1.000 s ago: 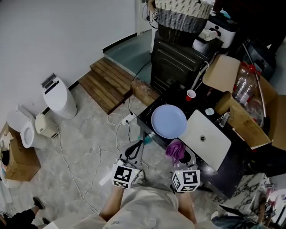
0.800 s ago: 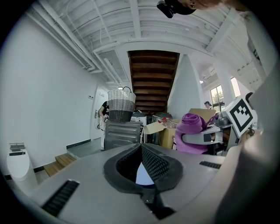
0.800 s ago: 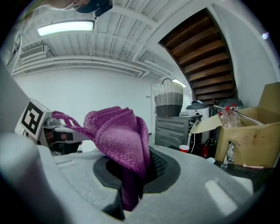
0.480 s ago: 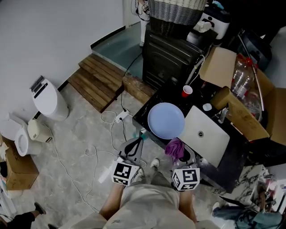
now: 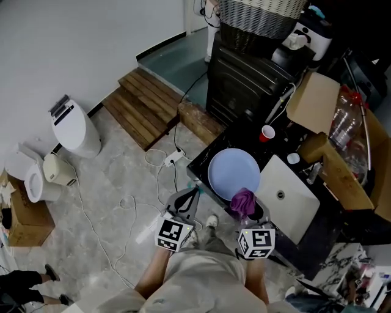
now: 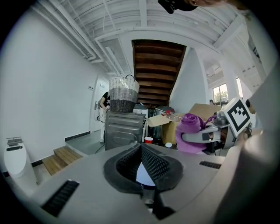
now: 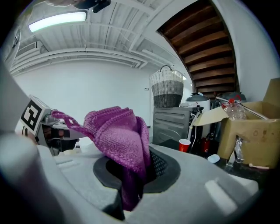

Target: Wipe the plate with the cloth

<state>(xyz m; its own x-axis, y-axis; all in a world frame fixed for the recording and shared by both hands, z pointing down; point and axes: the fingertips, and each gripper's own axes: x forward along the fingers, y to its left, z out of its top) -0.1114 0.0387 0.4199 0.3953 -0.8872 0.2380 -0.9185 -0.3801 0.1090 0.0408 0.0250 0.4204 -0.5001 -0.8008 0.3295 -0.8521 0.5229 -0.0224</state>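
A pale blue plate (image 5: 232, 173) lies on the near corner of a black table (image 5: 201, 160). My right gripper (image 5: 245, 208) is shut on a purple cloth (image 5: 242, 200), which bunches over its jaws and overlaps the plate's near edge in the head view. In the right gripper view the cloth (image 7: 120, 135) hides most of what lies ahead. My left gripper (image 5: 190, 193) hangs left of the plate, off the table's edge, shut with nothing in it. In the left gripper view a sliver of the plate (image 6: 143, 175) shows below the closed jaws (image 6: 141, 151).
A white rectangular slab (image 5: 288, 198) lies right of the plate, with a red cup (image 5: 267, 132) behind it. Cardboard boxes (image 5: 333, 165) crowd the table's right side. A dark cabinet (image 5: 247, 76) carries a wicker basket (image 5: 259, 15). Cables (image 5: 168, 162) trail over the floor.
Both grippers have moved forward and down toward the table. The cloth has gone from short of the plate to over its near edge. Jaws unchanged.
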